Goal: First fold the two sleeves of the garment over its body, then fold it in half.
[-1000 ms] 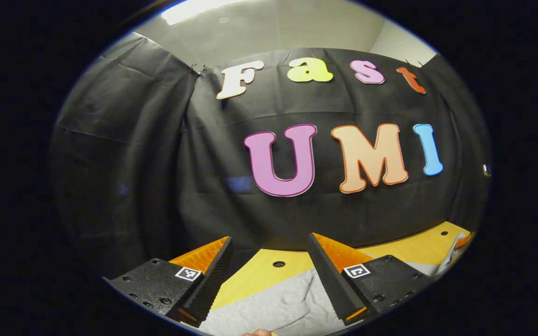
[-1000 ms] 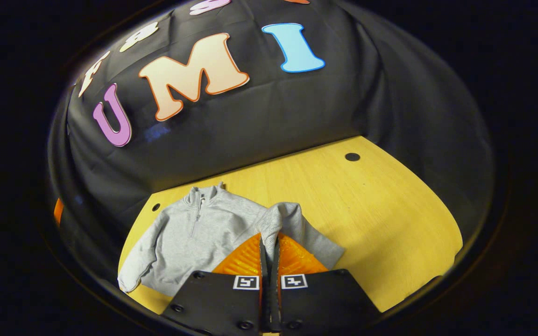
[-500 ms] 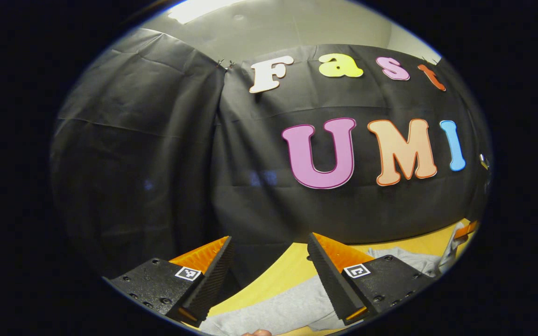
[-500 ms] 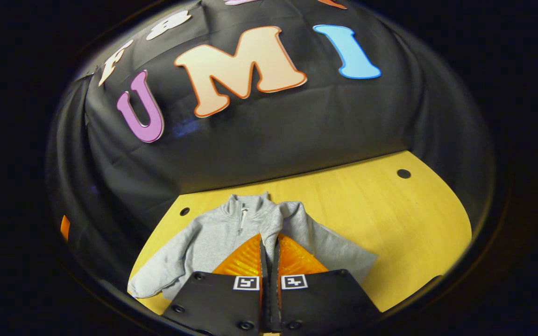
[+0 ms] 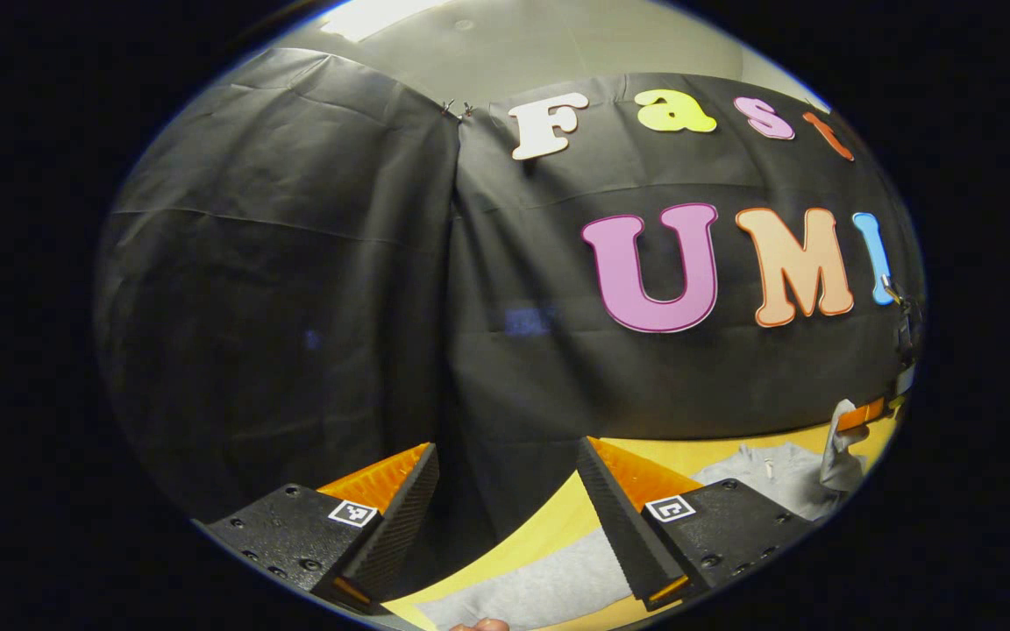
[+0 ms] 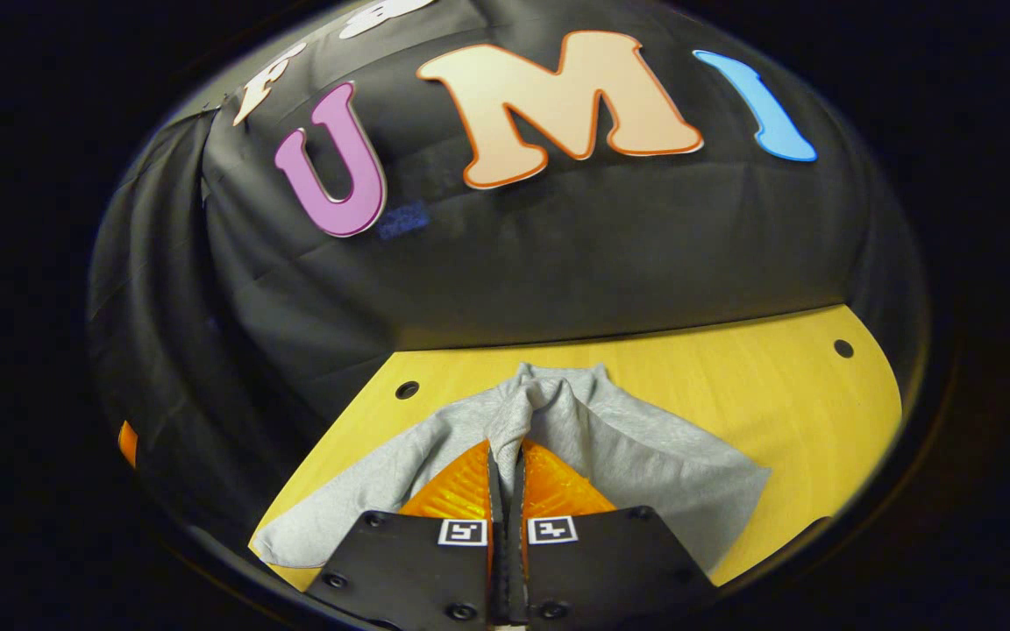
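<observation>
A grey zip-neck sweatshirt [image 6: 645,460] lies on the yellow table [image 6: 777,394]. My right gripper [image 6: 505,452] is shut on one sleeve [image 6: 527,407], which it holds lifted and draped across the body, covering the collar. In the left gripper view the sweatshirt [image 5: 540,585] lies below and to the right of my left gripper [image 5: 505,504], which hangs open over the table's left edge with nothing between its fingers. Far right in that view, the right gripper [image 5: 860,414] holds the raised sleeve [image 5: 838,451].
Small round holes [image 6: 406,389] [image 6: 842,348] mark the tabletop near the back. Bare wood stretches to the right of the garment. An orange part [image 6: 126,443] shows at the far left edge. A fingertip [image 5: 483,624] shows at the bottom of the left gripper view.
My right gripper has carried the pinched sleeve leftward over the sweatshirt's body, now hiding the collar. The left gripper has swung left, staying open, so the garment slides right in its view.
</observation>
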Demonstrator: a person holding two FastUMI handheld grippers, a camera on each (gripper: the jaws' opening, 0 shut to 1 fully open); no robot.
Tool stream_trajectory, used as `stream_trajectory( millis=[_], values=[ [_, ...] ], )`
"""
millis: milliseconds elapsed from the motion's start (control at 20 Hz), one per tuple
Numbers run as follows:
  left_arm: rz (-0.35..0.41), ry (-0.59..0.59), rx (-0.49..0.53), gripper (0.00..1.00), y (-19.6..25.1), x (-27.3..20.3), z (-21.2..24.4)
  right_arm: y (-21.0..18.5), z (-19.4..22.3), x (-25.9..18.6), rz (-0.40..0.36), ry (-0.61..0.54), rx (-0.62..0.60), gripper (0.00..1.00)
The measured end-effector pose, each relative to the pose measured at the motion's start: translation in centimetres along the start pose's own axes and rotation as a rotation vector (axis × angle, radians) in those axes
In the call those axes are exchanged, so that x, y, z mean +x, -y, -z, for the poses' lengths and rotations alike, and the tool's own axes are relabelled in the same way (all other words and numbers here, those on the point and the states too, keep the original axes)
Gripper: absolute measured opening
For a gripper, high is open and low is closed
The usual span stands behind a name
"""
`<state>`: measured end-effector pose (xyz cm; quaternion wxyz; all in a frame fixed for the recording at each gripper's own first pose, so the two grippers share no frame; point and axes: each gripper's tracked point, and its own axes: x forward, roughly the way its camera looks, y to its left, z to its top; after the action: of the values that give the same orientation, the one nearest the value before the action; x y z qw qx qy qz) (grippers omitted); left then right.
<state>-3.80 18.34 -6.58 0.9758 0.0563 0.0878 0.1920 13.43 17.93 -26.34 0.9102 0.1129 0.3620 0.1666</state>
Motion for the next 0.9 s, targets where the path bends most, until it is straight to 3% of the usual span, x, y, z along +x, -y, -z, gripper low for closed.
stream_trajectory(
  millis=[50, 450, 750, 900],
  values=[
    [-0.012, 0.0, 0.009, 0.99, -0.8, 0.0, 0.1, -1.2, 0.4, 0.8, -0.012, -0.007, -0.014, 0.02],
    [-0.086, -0.057, 0.022, 0.95, -5.9, -0.1, 2.9, -7.7, 5.2, 6.6, -0.058, -0.097, -0.133, 0.03],
    [-0.094, -0.154, 0.037, 0.95, -7.7, -0.5, 7.9, -10.0, 8.7, 8.9, -0.07, -0.18, -0.11, 0.04],
    [-0.089, -0.227, 0.032, 0.95, -7.4, -0.6, 11.5, -11.2, 8.8, 9.1, -0.115, -0.167, -0.111, 0.26]
  ],
)
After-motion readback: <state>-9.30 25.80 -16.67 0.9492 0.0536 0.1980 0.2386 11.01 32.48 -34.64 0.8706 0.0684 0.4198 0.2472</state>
